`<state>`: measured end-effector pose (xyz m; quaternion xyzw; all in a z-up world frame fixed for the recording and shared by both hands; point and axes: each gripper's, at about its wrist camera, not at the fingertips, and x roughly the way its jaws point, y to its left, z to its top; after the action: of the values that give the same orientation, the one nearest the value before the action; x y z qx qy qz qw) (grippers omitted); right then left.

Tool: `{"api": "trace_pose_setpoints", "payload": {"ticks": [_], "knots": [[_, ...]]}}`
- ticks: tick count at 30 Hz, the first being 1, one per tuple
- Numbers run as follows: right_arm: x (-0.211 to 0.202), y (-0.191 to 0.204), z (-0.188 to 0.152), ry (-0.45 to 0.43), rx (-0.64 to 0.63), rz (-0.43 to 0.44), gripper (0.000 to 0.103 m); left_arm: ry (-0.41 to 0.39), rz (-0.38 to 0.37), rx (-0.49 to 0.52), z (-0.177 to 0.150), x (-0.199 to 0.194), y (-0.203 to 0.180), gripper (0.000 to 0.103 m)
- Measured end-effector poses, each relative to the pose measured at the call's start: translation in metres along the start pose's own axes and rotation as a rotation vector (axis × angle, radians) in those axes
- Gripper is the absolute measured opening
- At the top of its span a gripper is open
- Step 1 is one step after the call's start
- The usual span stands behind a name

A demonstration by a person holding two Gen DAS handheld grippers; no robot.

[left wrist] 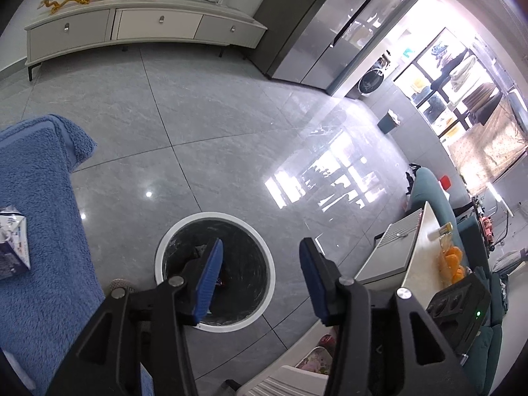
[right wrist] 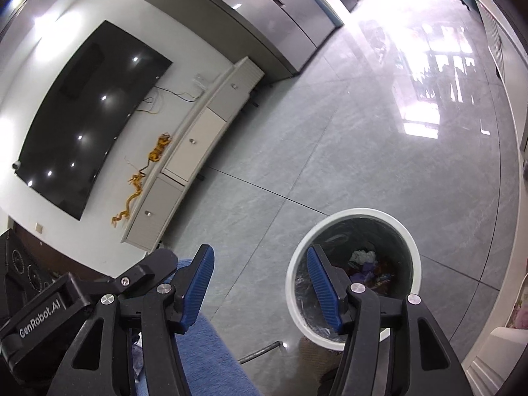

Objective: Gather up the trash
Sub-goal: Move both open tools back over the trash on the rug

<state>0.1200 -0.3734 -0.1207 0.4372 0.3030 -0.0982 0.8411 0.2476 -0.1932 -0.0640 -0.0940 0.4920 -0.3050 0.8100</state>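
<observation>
Both of your grippers stand above the bin [left wrist: 214, 269], and neither carries anything. The left gripper [left wrist: 260, 279] has its jaws apart with only floor and bin mouth showing between them. The right gripper [right wrist: 260, 285] is likewise parted and empty, its right finger over the bin's near rim.

The bin stands upright on the floor [left wrist: 204, 125], mouth facing straight up, its long axis vertical; that suits dropping from above. Its dark liner holds crumpled scraps [right wrist: 366, 265] at the bottom, so part of the collection appears done.

Left of the bin lies a blue blanket [left wrist: 43, 198], and on it a small printed carton [left wrist: 11, 242], tipped on its side. I judge this the likeliest remaining trash; its long axis runs roughly away from the bin. Whether it is empty cannot be told.
</observation>
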Motion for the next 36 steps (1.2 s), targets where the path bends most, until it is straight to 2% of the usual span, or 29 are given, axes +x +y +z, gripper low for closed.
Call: {"api": "trace_pose_setpoints", "payload": {"ticks": [5, 10, 18, 23, 28, 32, 36], "knots": [[-0.027, 0.016, -0.005, -0.025, -0.047, 0.028, 0.057, -0.064, -0.015, -0.007, -0.003, -0.045, -0.003, 0.046], [-0.055, 0.031, -0.013, -0.048, -0.092, 0.041, 0.057, -0.164, 0.013, 0.002, -0.008, -0.107, 0.000, 0.046], [-0.104, 0.080, -0.031, -0.088, -0.215, 0.098, 0.057, -0.375, 0.159, 0.044, -0.039, -0.243, 0.030, 0.046], [-0.139, 0.125, -0.049, -0.111, -0.351, 0.164, 0.057, -0.486, 0.282, 0.050, -0.083, -0.335, 0.083, 0.047], [-0.151, 0.167, -0.077, -0.083, -0.494, 0.242, 0.057, -0.527, 0.414, -0.002, -0.144, -0.404, 0.164, 0.047], [-0.137, 0.189, -0.108, -0.008, -0.585, 0.286, 0.057, -0.498, 0.443, -0.105, -0.192, -0.425, 0.229, 0.046], [-0.104, 0.199, -0.141, 0.094, -0.642, 0.280, 0.057, -0.459, 0.421, -0.181, -0.231, -0.416, 0.268, 0.046]]}}
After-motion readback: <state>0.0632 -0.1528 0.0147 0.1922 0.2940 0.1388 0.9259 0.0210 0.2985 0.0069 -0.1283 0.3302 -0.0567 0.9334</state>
